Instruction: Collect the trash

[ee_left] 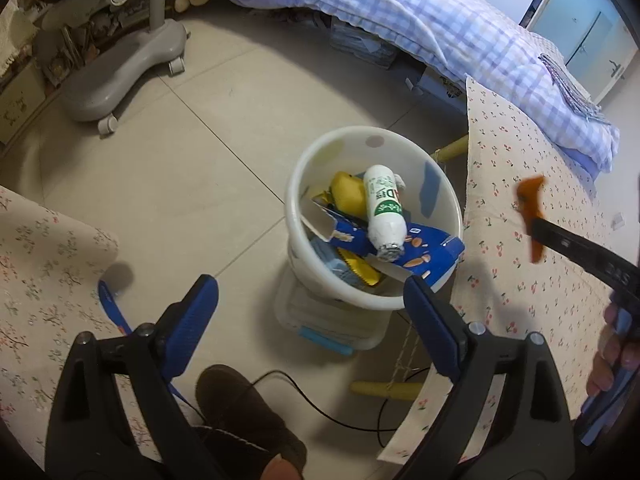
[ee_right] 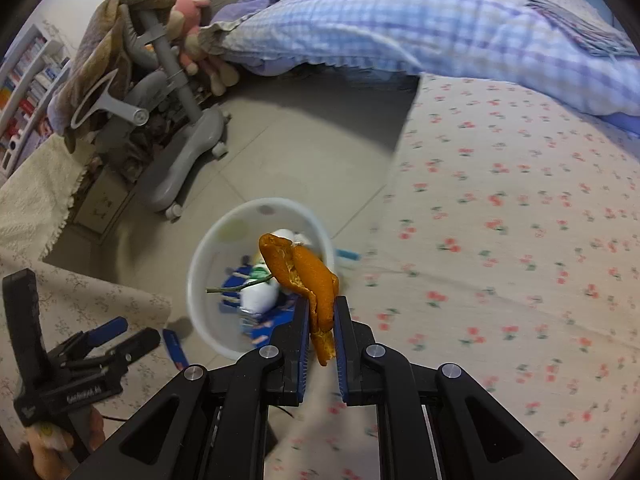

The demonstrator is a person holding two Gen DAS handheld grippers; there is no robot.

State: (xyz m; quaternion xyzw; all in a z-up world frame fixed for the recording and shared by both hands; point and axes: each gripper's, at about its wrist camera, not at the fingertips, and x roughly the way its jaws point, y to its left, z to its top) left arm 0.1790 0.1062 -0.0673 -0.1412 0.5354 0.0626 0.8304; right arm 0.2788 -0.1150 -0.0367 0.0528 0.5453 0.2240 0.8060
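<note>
Between the blue pads of the right gripper (ee_right: 322, 320) sits a strip of orange peel (ee_right: 308, 280), pinched tight, its curled upper end rising above the fingertips with a thin green stem sticking out to the left. Just beyond and slightly left of those tips stands the white trash bucket (ee_right: 200, 276) on the tiled floor, beside the edge of the table with its cherry-print cloth (ee_right: 500, 240).

Only the right wrist view shows the grip on the peel from close up, along with the left gripper (ee_right: 116, 334) low at the left, held in a hand over a second flowered cloth. The left wrist view gives what that one hides: the bucket's contents in sharp detail. Directly ahead of the left gripper (ee_left: 312, 292), whose jaws stand wide apart with nothing between them, the bucket (ee_left: 448, 200) holds a white bottle (ee_left: 384, 212), a torn blue carton (ee_left: 424, 252) printed with almonds, and something yellow (ee_left: 348, 194) beneath. From here the peel (ee_left: 530, 212) appears far to the right, blurred, over the table cloth (ee_left: 520, 280).

The bottle carries a green label with large letters that look like "AD" plus small characters I cannot read. Faint lettering on the left gripper's black body is too blurred to make out.

A grey chair base (ee_left: 120, 76) and a checked blue quilt (ee_left: 460, 28) lie farther ahead.
</note>
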